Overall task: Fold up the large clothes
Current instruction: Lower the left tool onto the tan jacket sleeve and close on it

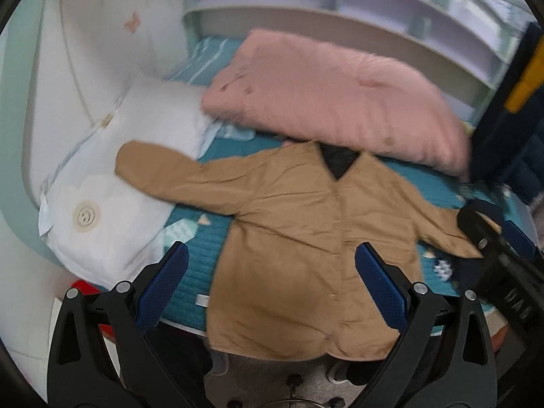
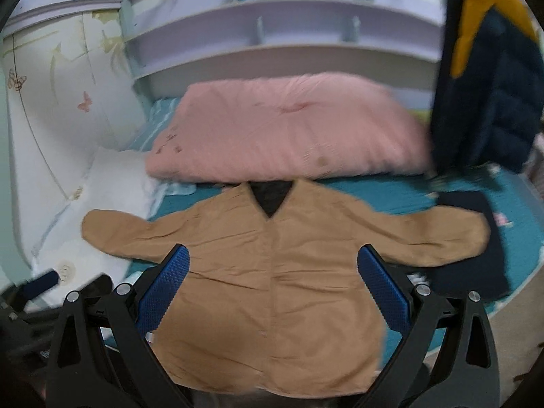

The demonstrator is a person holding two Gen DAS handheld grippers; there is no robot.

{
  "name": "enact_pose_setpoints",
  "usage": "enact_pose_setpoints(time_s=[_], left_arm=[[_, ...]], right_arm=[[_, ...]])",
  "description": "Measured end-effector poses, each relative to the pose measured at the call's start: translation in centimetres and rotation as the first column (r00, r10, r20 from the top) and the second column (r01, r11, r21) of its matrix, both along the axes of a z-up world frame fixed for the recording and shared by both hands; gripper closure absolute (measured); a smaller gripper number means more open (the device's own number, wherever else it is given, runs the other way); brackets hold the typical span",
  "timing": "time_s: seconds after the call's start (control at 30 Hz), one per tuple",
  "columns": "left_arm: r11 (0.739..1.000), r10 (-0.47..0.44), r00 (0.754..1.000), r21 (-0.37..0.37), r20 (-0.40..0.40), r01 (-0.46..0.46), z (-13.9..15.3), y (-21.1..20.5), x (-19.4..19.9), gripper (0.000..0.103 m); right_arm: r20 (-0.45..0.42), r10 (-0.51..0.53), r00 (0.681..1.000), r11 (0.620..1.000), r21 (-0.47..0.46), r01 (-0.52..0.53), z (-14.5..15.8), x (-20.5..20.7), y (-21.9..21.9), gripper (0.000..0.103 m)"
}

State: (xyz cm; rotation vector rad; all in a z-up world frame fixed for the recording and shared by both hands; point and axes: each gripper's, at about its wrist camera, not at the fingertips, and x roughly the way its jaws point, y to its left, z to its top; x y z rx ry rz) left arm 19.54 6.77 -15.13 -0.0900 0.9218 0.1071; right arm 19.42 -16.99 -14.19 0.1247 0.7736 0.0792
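Jacket [image 1: 299,248] collar top hidden under pink quilt [image 1: 333,102], seemingly.

In front of you was a bed with a teal quilted cover [image 2: 391,200], printed with small pale pictures. A thick pink quilt [image 2: 285,125], folded, lay across the far part of the bed. At the left side a white pillow [image 1: 112,204] with a round smiling face on it leaned against a white headboard [image 2: 51,129] painted with butterflies and thin stems. Behind the bed you had a lilac shelf unit [image 2: 289,30] with a few small things on it, too blurred to name. At the right hung a dark navy padded jacket [image 2: 489,88] with a yellow patch, and below it a dark cloth [image 2: 476,268] lay on the cover.
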Motion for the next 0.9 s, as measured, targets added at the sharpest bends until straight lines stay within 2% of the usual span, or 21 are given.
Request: enact_pose_setpoints(time_s=[0.1,0.3,0.47,0.6,0.67,0.7,0.8,0.87,0.9], left_arm=[[0.998,0.054,0.997,0.018,-0.051,-0.053,-2.6,2.8,2.5,0.005],[0.985,0.171,0.976,0.020,-0.133,-0.169,-6.6,9.6,7.3,0.005],[0.963,0.268,0.952,0.056,-0.147,-0.262,-8.8,16.4,12.0,0.005],[0.945,0.324,0.927,0.021,-0.190,-0.326,-10.4,22.0,15.4,0.005],[0.946,0.311,0.928,-0.023,-0.205,-0.322,-11.3,24.3,17.0,0.005],[0.946,0.313,0.926,-0.022,-0.210,-0.324,-11.7,25.2,17.6,0.005],[0.931,0.356,0.906,0.010,-0.230,-0.364,-13.2,28.0,19.4,0.005],[0.926,0.363,0.900,-0.011,-0.241,-0.377,-14.1,29.4,20.2,0.005],[0.923,0.367,0.897,-0.023,-0.247,-0.384,-14.6,30.1,20.5,0.005]], right_arm=[[-0.061,0.043,0.997,0.999,0.021,-0.042,-2.4,3.3,2.8,0.007],[-0.150,0.114,0.982,0.993,-0.007,-0.117,-6.7,9.9,8.5,0.007],[-0.212,0.185,0.960,0.978,-0.059,-0.201,-10.3,16.0,14.0,0.008],[-0.260,0.225,0.939,0.965,-0.073,-0.252,-13.0,19.9,17.3,0.008],[-0.275,0.235,0.932,0.959,-0.090,-0.268,-14.1,21.4,18.6,0.008],[-0.281,0.241,0.929,0.957,-0.090,-0.275,-14.5,22.0,19.2,0.008],[-0.320,0.264,0.910,0.953,-0.057,-0.297,-16.5,24.2,20.8,0.029],[-0.378,0.285,0.881,0.949,-0.021,-0.316,-18.2,25.6,21.9,0.051],[-0.400,0.287,0.870,0.948,-0.011,-0.318,-19.0,26.2,22.4,0.057]])
